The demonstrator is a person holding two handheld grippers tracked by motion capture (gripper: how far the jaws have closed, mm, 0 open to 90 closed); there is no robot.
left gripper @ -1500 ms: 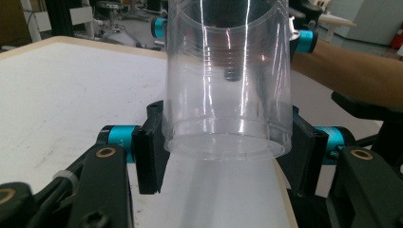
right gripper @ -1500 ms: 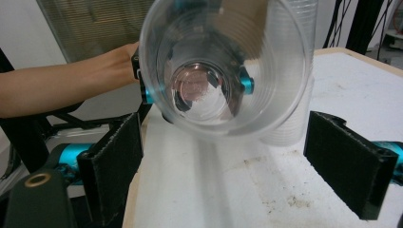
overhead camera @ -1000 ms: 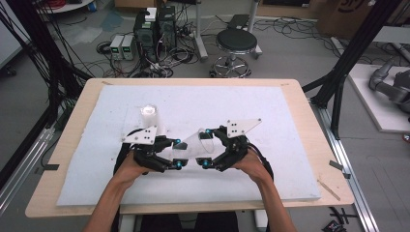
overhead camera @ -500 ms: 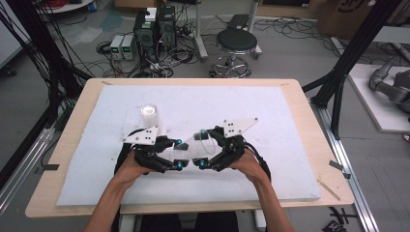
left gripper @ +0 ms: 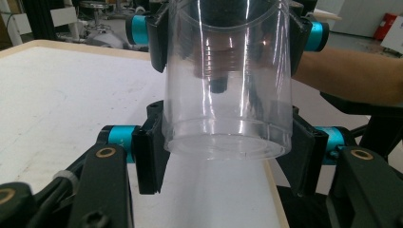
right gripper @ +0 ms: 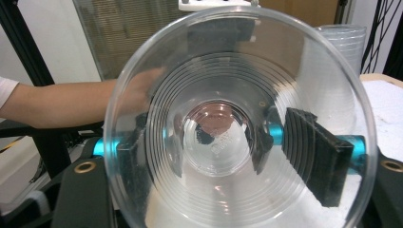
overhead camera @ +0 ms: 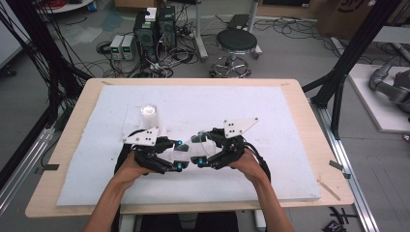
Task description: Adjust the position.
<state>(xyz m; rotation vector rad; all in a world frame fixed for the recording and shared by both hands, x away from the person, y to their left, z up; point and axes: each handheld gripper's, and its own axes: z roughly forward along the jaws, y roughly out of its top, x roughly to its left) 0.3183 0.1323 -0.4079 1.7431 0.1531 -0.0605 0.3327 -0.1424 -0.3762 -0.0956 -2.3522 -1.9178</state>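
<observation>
Left gripper (overhead camera: 178, 155): jaws pinch the base end of a clear plastic cup (overhead camera: 193, 147), held on its side above the white mat (overhead camera: 290, 121).
Right gripper (overhead camera: 199, 151): jaws clamp the same cup at its wide mouth — the two tools meet nose to nose.
Cup: between both grippers, near the table's front edge.
Farther back: a stack of cups (overhead camera: 149, 116) stands upright — well apart.

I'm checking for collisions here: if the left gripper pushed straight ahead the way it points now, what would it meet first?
The clear plastic cup already sits between the left gripper's jaws; just past it is the right gripper, holding the cup's far end. Depth is hard to judge.
</observation>
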